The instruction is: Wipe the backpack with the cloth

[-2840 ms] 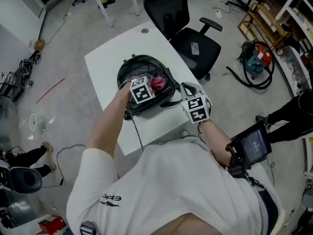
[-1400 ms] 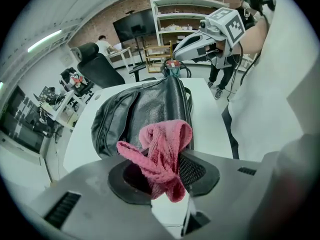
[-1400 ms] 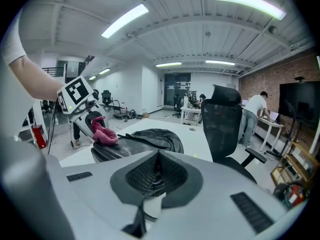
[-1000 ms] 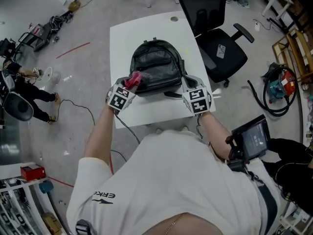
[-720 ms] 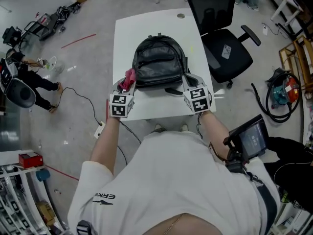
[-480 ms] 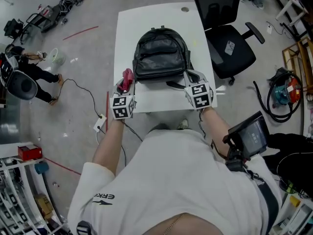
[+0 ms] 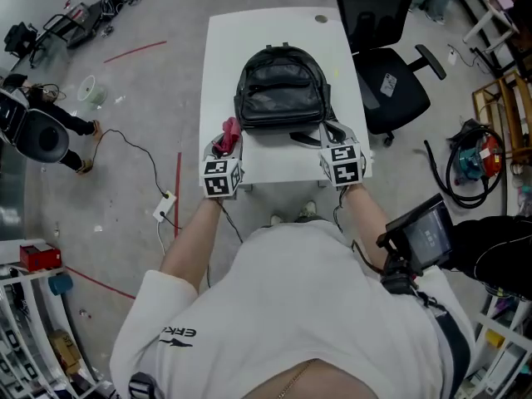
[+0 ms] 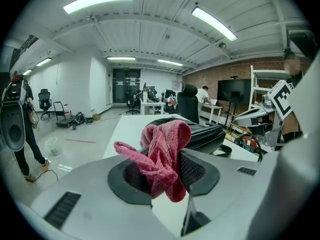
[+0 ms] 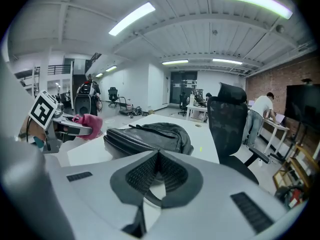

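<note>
Head view: black backpack [image 7: 281, 86] is lying flat on the white table [image 7: 224, 48]. The left gripper [image 7: 227, 144] is sitting at the backpack's near-left corner, carrying a pink cloth [image 7: 226, 133] just beside the backpack's left edge. The right gripper [image 7: 330, 133] is sitting at its near-right corner, by a strap. An office chair [image 7: 378, 40] is standing to the backpack's right.

Left gripper view: jaws are clamping the bunched cloth, folds sticking up and hanging down. The backpack is lying just behind the cloth.

Right gripper view: jaws are pressing together with nothing between them. The backpack is lying ahead, the cloth showing at its left.
</note>
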Motion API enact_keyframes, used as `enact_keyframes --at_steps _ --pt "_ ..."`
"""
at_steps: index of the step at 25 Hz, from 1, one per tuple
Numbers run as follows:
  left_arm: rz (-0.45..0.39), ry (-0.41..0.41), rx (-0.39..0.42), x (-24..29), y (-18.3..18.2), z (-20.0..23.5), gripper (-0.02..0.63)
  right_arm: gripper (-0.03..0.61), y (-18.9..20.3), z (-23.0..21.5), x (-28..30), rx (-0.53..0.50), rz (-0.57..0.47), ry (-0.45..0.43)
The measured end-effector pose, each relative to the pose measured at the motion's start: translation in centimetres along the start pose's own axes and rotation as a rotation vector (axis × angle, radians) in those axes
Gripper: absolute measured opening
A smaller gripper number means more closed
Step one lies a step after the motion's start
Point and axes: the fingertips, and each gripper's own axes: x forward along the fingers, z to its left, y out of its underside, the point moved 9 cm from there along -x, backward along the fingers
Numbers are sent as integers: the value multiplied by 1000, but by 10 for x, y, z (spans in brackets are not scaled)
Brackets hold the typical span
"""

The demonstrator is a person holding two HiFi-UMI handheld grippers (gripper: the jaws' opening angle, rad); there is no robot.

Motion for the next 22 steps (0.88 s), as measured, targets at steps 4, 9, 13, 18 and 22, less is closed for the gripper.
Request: enact_keyframes --at_steps 4,9,13,18,22 --pt "-15 -1 -29 4 9 -1 137 3 4 6 -6 -21 2 16" --pt "-1 -18 -43 11 20 -13 137 3 8 0 -5 -41 12 22" --pt "8 -55 -63 20 25 -24 137 3 12 -14 5 -57 49 2" --pt "10 -107 -84 25 23 -42 137 3 11 -32 10 -72 63 -33" --pt "-1 -90 -53 31 20 -68 137 3 13 -44 11 -81 72 -63"
